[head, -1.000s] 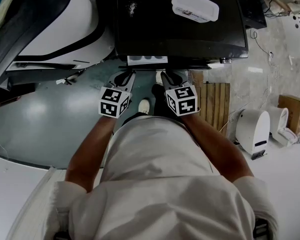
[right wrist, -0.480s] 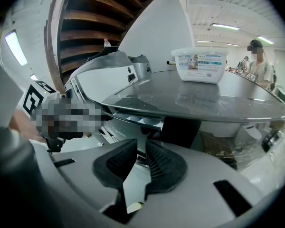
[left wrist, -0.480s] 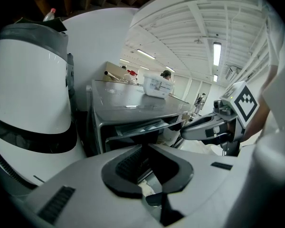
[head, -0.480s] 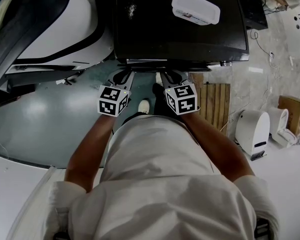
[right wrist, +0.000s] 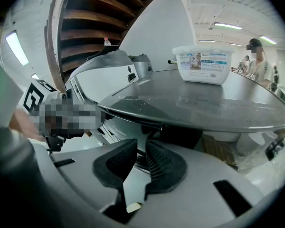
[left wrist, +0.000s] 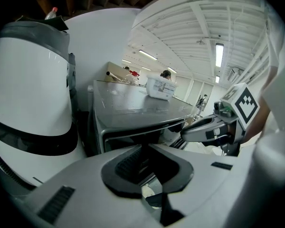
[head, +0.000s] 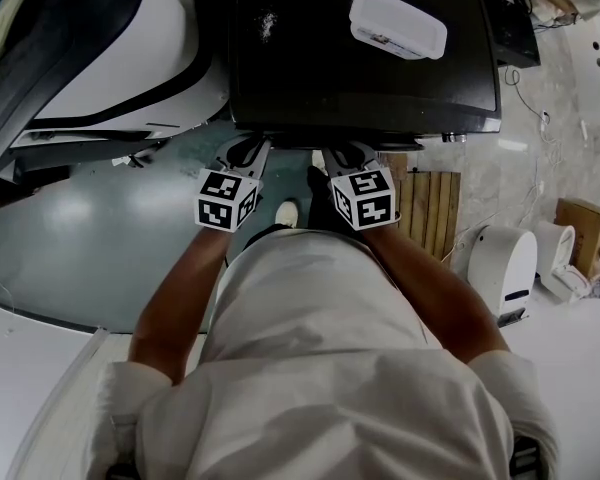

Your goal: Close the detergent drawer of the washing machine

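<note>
Honestly, the detergent drawer (left wrist: 133, 136) looked home, or as good as. In the left gripper view I took it to be the dark rectangular front in a silvery frame, just under the top of the dark grey, flat-topped washing machine (head: 360, 68). It sat level with the face around it. From the head view nothing poked out past the machine's front edge, though I couldn't swear to the last bit of travel.

The left gripper (head: 248, 156) and the right gripper (head: 342, 156) were side by side, noses right up at that front edge. The left jaws had their tips together and were empty. The right jaws were drawn in to a thin slit, with nothing between them either.

The way to finish it well, I reckoned, was to press with the blunt drawn-in tips, both on the drawer front at the same height. Pushing straight along the slide would stop it racking sideways. I'd have gone gently at the end and felt for the stop rather than ramming it, since a jolt could make the white lidded plastic tub (head: 398, 23) on top skid. I'd also have kept the tips off the lip above, or they'd likely slip, and then checked the seam for flush.
</note>
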A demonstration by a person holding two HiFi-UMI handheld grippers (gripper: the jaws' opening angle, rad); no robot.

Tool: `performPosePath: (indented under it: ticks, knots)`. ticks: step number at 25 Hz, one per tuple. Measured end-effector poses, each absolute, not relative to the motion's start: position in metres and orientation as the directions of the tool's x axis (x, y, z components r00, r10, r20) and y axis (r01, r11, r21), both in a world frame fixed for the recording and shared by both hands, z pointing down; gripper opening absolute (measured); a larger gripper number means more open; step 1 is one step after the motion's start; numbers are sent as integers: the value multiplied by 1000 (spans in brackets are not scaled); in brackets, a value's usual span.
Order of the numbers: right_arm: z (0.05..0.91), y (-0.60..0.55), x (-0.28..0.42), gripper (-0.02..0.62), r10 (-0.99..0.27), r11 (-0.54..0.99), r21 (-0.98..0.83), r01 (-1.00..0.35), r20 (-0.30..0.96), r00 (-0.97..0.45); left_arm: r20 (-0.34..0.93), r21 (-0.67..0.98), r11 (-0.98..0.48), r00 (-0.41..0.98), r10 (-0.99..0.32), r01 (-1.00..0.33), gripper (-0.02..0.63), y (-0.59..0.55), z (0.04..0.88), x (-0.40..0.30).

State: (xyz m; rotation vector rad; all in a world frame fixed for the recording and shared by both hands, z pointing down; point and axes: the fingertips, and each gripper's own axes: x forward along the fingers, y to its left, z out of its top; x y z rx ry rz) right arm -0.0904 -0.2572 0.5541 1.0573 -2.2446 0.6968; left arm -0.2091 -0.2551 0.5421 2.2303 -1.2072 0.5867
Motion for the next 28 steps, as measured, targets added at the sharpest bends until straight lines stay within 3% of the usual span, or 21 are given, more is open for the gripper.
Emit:
performPosePath:
  ticks: [19,28]
  knots:
    - [560,-265,-91,28,-493,544,-248,-802,679,-544,619,246,-453,498,-607,-857,11,-263,551,-209]
    - [559,-270,-87,8,-489,555,-241,-796,679,-547,620,257,-457,508,-599,-852,34,-265,552,-207]
